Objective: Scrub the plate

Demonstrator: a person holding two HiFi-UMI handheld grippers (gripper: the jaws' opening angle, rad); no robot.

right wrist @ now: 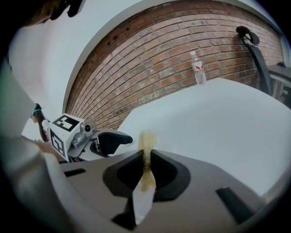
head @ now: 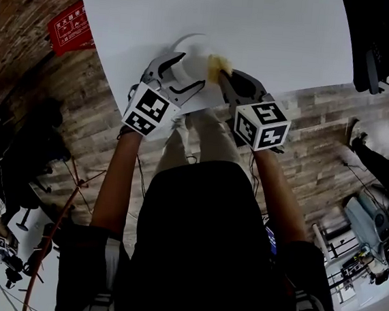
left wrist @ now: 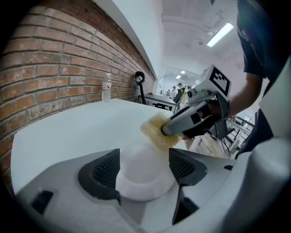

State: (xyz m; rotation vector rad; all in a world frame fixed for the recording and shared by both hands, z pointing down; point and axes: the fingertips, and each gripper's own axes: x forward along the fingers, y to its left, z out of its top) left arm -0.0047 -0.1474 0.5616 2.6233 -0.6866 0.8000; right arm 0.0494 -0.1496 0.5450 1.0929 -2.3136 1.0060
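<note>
Both of the person's forearms reach forward in the head view toward the white plate [head: 189, 50], which lies on the white table [head: 275, 29] close to its near edge. The left gripper [head: 189, 71] comes at the plate from its near left side, one finger lying along the plate's left rim and the other across its near rim. The right gripper [head: 227, 76] sits just right of the plate, with a yellow sponge [head: 220, 65] at its tip touching the plate's right edge. A wooden floor [head: 317, 163] lies on the near side of the plate, under the table's edge. In the left gripper view the jaws stand well apart with the plate between them, a dark pad on either side of its rim; whether either pad touches the rim cannot be told. Beyond the plate and to its right the sponge rests against the rim, with the right gripper's tip pressed into it. Far behind the plate a clear bottle [left wrist: 106, 87] stands upright at the table's far edge, against a brick wall [left wrist: 50, 68]. In the right gripper view the jaws are closed tight on the sponge, which is squeezed into a thin upright strip between the pads and sticks out past their tips. The left gripper shows to the left of the sponge, its dark fingertip pointing toward it, and the plate itself cannot be made out here.
</note>
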